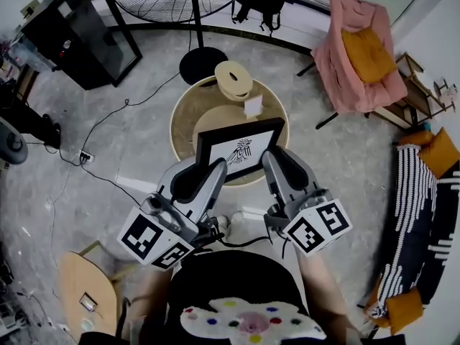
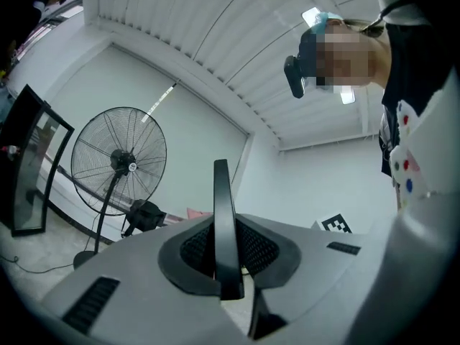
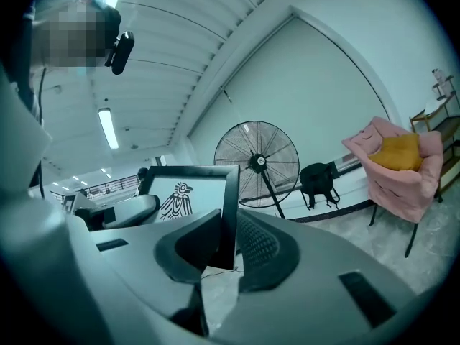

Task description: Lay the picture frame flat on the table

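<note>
The picture frame (image 1: 238, 148), black with a bird print on white, is over the 6 o'clock side of the round wooden table (image 1: 181, 113). It stands up on its long edge with its face tipped back towards the person, not lying flat. From here I can't tell whether its bottom edge touches the tabletop.

The left gripper (image 1: 208, 167) has the frame's 9 o'clock edge. In the left gripper view the black edge runs straight up between the dark pads, which are closed against it on both sides. The right gripper (image 1: 273, 158) takes the 3 o'clock edge. In the right gripper view that edge stands in the narrow slot between the two jaws, with the pads sitting up against it, so that side looks clamped as well. Both grippers point roughly level, and their marker cubes are nearest the person.

At the table's 12 o'clock rim sits a pale round wooden piece (image 1: 233, 78), with a small white card (image 1: 253, 106) just beside it at 5 o'clock.

Around the room:
- A big floor fan (image 1: 202, 64) stands past the table at 12 o'clock.
- A black cabinet (image 1: 79, 36) is at 10 o'clock.
- A pink armchair (image 1: 338, 70) with an orange cushion (image 1: 367, 53) is at 2 o'clock.
- A small wooden side table (image 1: 85, 286) is at 7 o'clock.
</note>
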